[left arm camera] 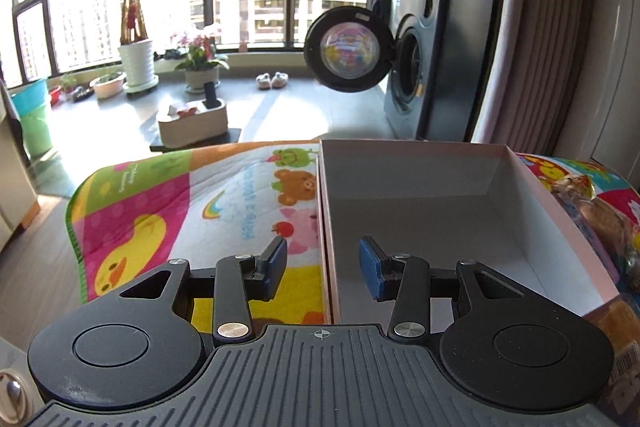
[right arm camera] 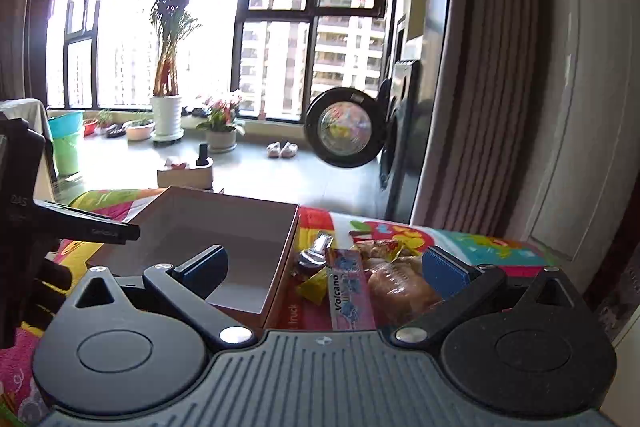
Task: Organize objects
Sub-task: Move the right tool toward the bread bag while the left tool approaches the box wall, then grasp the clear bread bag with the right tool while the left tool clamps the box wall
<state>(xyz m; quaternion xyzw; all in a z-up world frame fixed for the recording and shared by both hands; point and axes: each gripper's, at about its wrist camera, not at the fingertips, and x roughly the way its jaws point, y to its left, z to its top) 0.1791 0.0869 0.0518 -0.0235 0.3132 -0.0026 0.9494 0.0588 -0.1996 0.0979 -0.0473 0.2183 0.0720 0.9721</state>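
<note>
The left tongs are released, their blue pads apart and holding nothing; one pad hangs over the mat and the other over the inside of the box, so the box's left wall runs between them. The box is an open, shallow carton with pale walls, and no item shows inside it. It lies on the bright cartoon-printed mat. The right tongs are also released, spread wide and gripping nothing; their left pad sits over the box's near right corner and their right pad over the snacks. That heap lies on the mat just right of the box, touching or nearly touching its outer wall: a pink packet printed "Volcano", a yellow wrapper, a clear bag of brown food and a silvery packet farther back. In the left wrist view the snacks show only as a blurred strip past the box's right wall. Behind, a washer stands with its round door swung open, and potted plants line the window.
</note>
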